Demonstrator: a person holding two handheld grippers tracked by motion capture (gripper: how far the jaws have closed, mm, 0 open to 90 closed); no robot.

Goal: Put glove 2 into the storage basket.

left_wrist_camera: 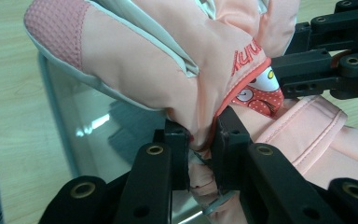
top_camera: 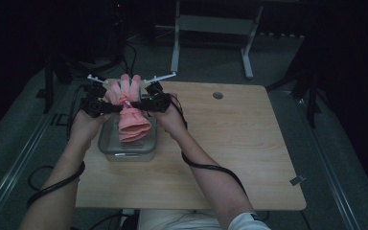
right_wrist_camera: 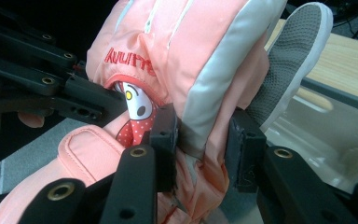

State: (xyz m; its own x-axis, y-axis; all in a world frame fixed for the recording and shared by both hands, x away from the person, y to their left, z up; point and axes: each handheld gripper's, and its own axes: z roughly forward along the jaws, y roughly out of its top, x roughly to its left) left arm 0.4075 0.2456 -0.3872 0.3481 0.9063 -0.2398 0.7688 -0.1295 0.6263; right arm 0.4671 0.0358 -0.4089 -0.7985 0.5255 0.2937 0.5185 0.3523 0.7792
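A pink padded glove with grey trim and a cartoon patch hangs over a clear plastic container at the table's left. Its fingers point away and its cuff droops toward the container. My left gripper is shut on the glove's left side; in the left gripper view the jaws of the left gripper pinch a fold of the glove. My right gripper is shut on the glove's right side; in the right gripper view the right gripper clamps the thick edge of the glove.
The container stands near the left edge of a wooden table. A round cable hole lies at the far middle. Cables trail from both grippers along the forearms. A white stand's legs rise behind the table.
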